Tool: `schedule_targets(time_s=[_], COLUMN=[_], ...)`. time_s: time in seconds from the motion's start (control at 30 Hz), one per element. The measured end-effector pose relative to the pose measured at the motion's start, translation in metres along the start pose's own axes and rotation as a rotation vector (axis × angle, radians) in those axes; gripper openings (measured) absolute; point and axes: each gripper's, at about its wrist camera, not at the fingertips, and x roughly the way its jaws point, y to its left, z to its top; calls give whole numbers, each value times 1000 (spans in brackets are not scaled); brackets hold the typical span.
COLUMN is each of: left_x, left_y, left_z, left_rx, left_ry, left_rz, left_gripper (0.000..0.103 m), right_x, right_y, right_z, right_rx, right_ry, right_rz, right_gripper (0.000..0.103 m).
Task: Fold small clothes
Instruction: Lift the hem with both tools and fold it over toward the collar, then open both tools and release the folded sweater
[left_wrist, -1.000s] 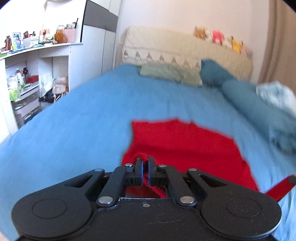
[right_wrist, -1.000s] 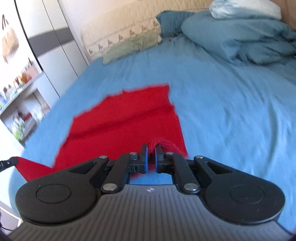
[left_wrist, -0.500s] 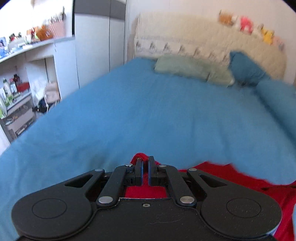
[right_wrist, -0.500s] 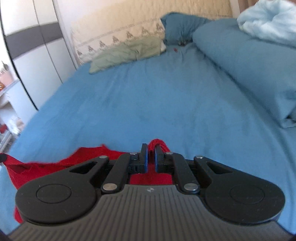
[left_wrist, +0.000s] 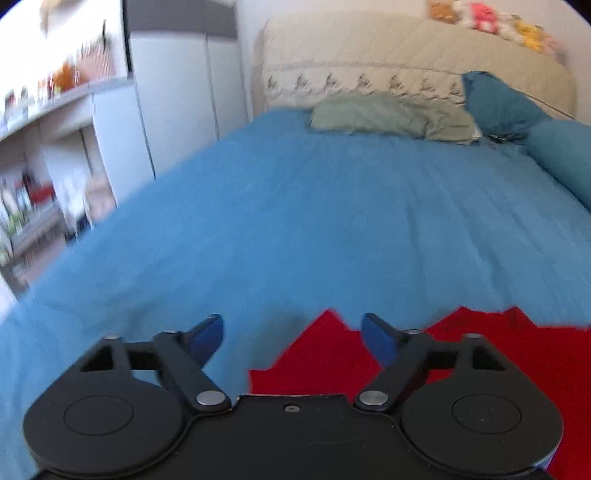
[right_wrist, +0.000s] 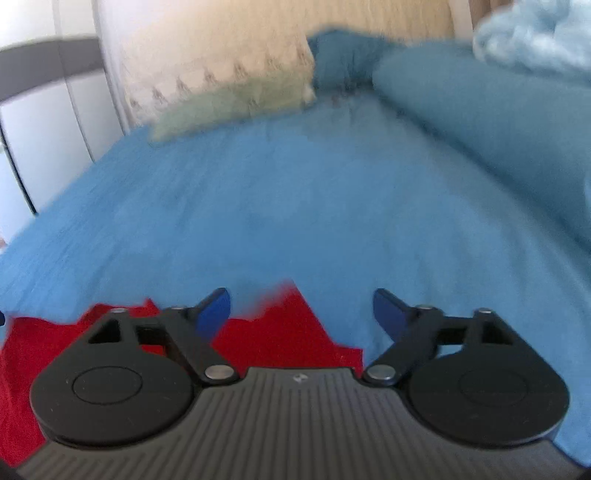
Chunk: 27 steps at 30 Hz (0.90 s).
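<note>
Red garment (left_wrist: 480, 354) flat on blue bedspread (left_wrist: 332, 221), spanning between my left gripper (left_wrist: 291, 334) and right gripper (right_wrist: 301, 308); both jaws opening, pads clear of cloth.

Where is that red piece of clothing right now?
The red garment lies on the blue bedspread, low in both wrist views, just under the opening grippers, gripped by neither.

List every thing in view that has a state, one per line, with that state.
left gripper: jaws opening, nothing pinched between them
right gripper: jaws opening, nothing pinched between them
red garment: released, lying on the bed under both grippers
bed: covered with a smooth blue sheet
green pillow: lying flat at the headboard
duvet: bunched along the bed's side
</note>
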Motion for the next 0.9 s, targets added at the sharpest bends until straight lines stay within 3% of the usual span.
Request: schedule_targets(time_s=[0.13, 0.23, 0.3, 0.4, 0.5, 0.63, 0.7, 0.8, 0.9], left_x=[-42, -53, -49, -42, -41, -49, -66, -100, -127], left_y=[5, 3, -1, -3, -2, -6, -4, -11, -27], left_z=[-35, -72, -97, -124, -129, -117, -107, -94, -93], left_rx=[45, 44, 35, -5, -27, -15, -25, -26, 8], left_ry=[-4, 66, 137, 179, 172, 192, 172, 113, 78], left_rz=[-88, -152, -178, -161, -161, -149, -140, -195, -241], left_gripper=[97, 97, 97, 101, 103, 103, 103, 103, 103], right_x=[-34, -49, -52, -41, -38, -42, -61, -104, -143], right_y=[5, 11, 19, 22, 21, 25, 25, 18, 0], right_z=[-23, -55, -76, -104, -121, -120, -113, -98, -96], right_rx=[-43, -85, -139, -161, -147, -159, -179, -238, -231], right_ry=[0, 48, 70, 121, 135, 127, 109, 65, 76], right_rz=[96, 152, 147, 122, 108, 107, 113, 82, 52], right_gripper=[103, 103, 103, 103, 103, 103, 103, 103, 103])
